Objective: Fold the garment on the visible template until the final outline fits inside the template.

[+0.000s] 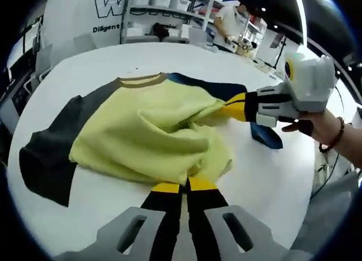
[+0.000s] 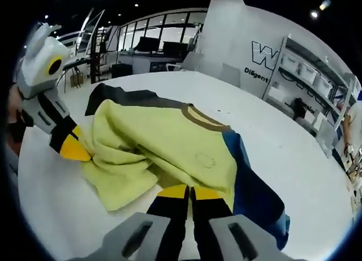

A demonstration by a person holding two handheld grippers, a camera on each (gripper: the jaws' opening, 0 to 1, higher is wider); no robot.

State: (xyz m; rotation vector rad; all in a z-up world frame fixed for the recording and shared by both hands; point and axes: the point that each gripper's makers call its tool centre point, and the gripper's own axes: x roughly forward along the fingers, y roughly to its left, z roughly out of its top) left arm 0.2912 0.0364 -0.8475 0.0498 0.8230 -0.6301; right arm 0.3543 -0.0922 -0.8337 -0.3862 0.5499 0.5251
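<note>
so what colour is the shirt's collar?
Olive-brown collar, clearest in the right gripper view.

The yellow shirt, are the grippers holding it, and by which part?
Both hold the shirt: left gripper pinches its bunched hem edge, right gripper its side edge.

garment (image 1: 153, 131): yellow-green body; grey sleeve; blue sleeve | table (image 1: 271, 182): white

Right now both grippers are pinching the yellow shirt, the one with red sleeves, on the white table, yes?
Not quite: the sleeves aren't red. The left gripper view shows the yellow shirt with one dark grey sleeve and one blue sleeve. The rest holds: the left gripper and right gripper both pinch it on the white table.
</note>
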